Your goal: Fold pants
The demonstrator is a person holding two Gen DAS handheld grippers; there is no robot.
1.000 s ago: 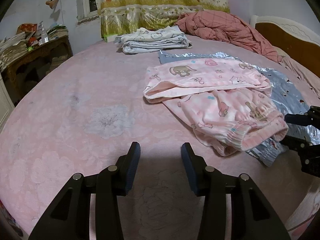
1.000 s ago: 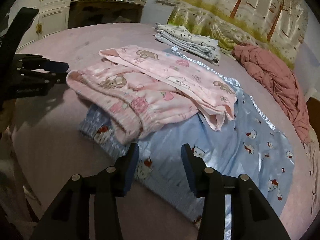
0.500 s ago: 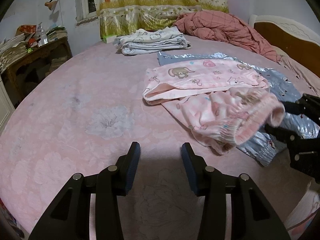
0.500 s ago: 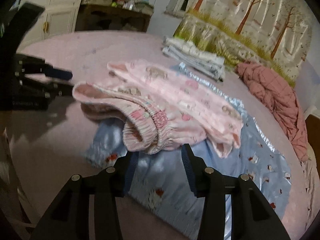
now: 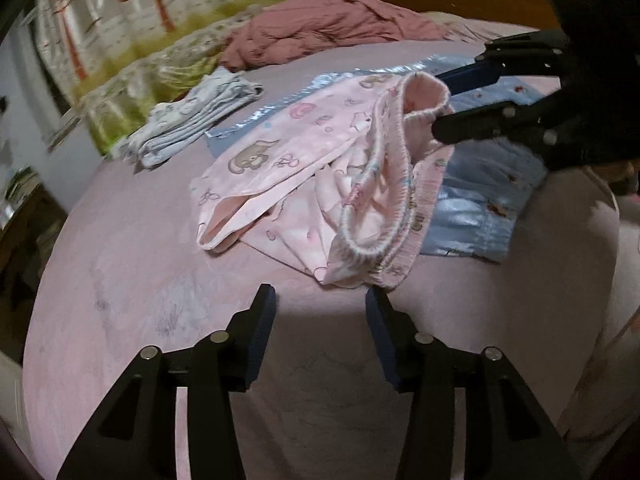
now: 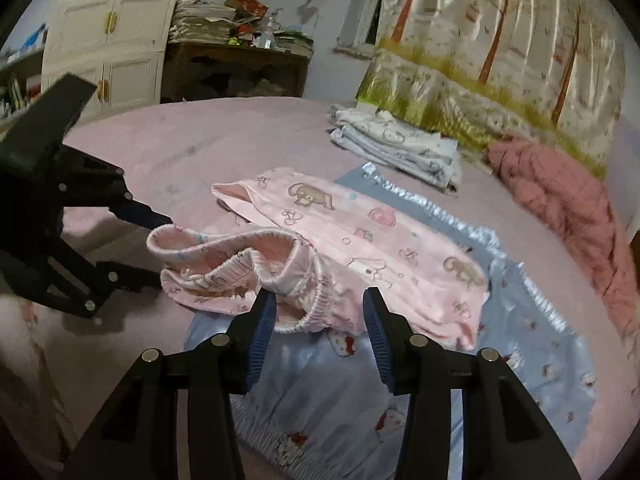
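Pink printed pants (image 5: 320,168) lie crumpled on the pink bed (image 5: 140,260), partly over blue printed pants (image 5: 480,184). My left gripper (image 5: 318,316) is open and empty, just short of the near end of the elastic waistband (image 5: 376,240). In the right wrist view the pink pants (image 6: 360,240) lie ahead, and my right gripper (image 6: 318,316) is open with its fingertips at the waistband (image 6: 248,264). The left wrist view shows the right gripper (image 5: 444,106) with the lifted waistband end between its open fingers. The blue pants (image 6: 400,392) lie under the right gripper.
A folded pile of light clothes (image 5: 196,120) and a rumpled red quilt (image 5: 320,28) lie at the far side of the bed, before a tree-print curtain (image 6: 500,60). A cluttered wooden desk (image 6: 236,64) and white cupboard (image 6: 108,36) stand beyond the bed.
Both grippers have moved in on the pink waistband from opposite sides. The waistband end by the right gripper has risen off the blue pants and opened up.
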